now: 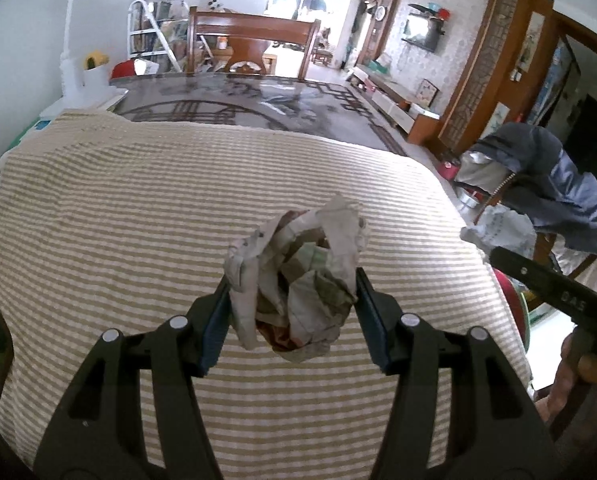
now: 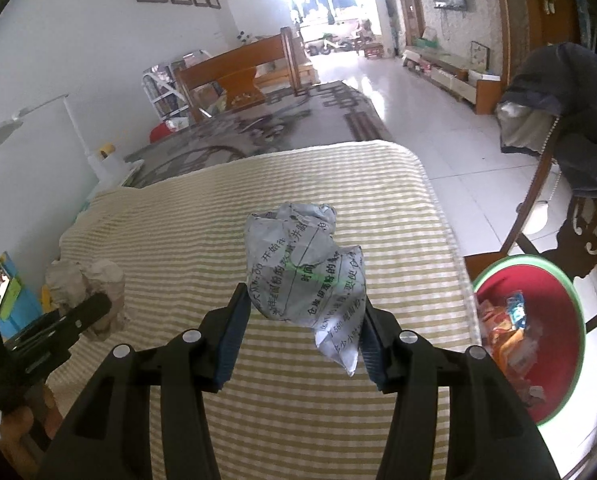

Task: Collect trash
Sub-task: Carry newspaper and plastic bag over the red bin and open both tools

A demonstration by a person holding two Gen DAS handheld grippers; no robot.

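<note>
While both jaws clamp paper wads (image 1: 298,280) (image 2: 304,270), the red bin (image 2: 538,320) is half cut off.

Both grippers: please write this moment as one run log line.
left gripper: shut on brownish paper wad | right gripper: shut on printed paper wad | red basin: holds wrappers, beside striped table

A crumpled wad of newspaper (image 1: 298,280), beige with faded colour print, sits pinched between the blue pads of the left tongs (image 1: 292,284), bulging above and below them. A second crumpled paper ball (image 2: 306,276), grey-white with black printed characters, is clamped in the right tongs (image 2: 304,312), one tail hanging down by the right pad.
</note>
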